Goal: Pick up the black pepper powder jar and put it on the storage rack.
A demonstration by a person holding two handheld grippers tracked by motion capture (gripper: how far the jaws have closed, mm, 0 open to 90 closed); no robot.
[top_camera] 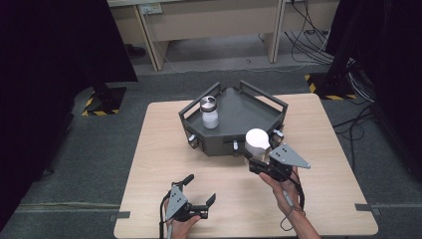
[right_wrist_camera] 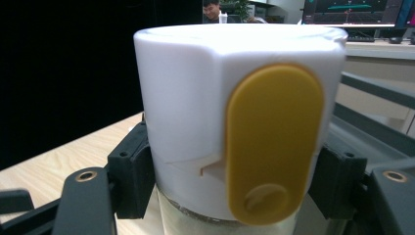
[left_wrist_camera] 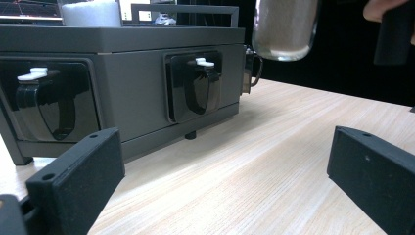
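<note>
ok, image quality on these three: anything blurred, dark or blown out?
High view: evenly lit table, black corners at both sides. Left gripper view: the left tongs in the foreground look soft, tray front sharper, glass jar at the top edge blurred. Right gripper view: white lid and yellow tab very close and slightly soft, left background black.

Even overhead light fell on the table (top_camera: 164, 149), with soft shadows. The surroundings were dark. The white cap (right_wrist_camera: 195, 98) looked slightly blurred up close.
</note>
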